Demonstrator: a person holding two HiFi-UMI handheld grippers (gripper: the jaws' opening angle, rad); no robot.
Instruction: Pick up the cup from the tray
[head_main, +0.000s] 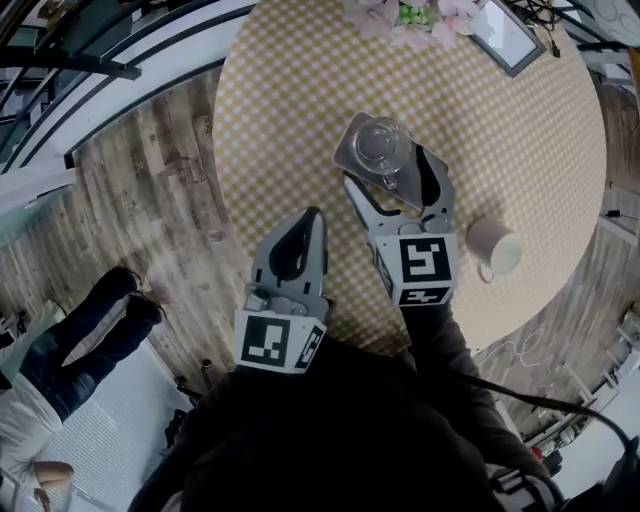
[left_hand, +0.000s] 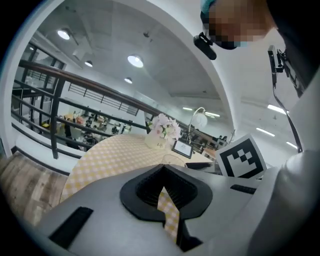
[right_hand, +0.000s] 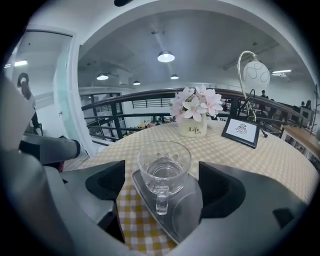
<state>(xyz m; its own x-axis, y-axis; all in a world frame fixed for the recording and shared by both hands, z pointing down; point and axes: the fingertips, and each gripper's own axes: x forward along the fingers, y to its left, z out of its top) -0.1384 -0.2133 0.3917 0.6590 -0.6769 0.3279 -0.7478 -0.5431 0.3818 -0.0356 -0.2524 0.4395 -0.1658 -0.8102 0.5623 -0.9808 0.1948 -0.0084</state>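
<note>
A clear glass cup (head_main: 378, 143) (right_hand: 164, 169) with its handle facing me stands on a small grey tray (head_main: 345, 152) (right_hand: 187, 212) on the round table with the yellow checked cloth (head_main: 290, 120). My right gripper (head_main: 388, 172) (right_hand: 162, 186) is open, one jaw on each side of the tray's near end. The cup sits just ahead between the jaws and neither pad touches it. My left gripper (head_main: 311, 216) (left_hand: 166, 199) is shut with nothing in it. It hovers over the table's near edge, left of the tray.
A white mug (head_main: 495, 247) lies on its side at the table's right edge. At the far side stand a flower pot (right_hand: 193, 116), a framed picture (right_hand: 241, 131) and a lamp (right_hand: 255, 75). A railing (left_hand: 75, 85) and wooden floor (head_main: 150, 180) lie beyond. A person's legs (head_main: 75, 340) show at lower left.
</note>
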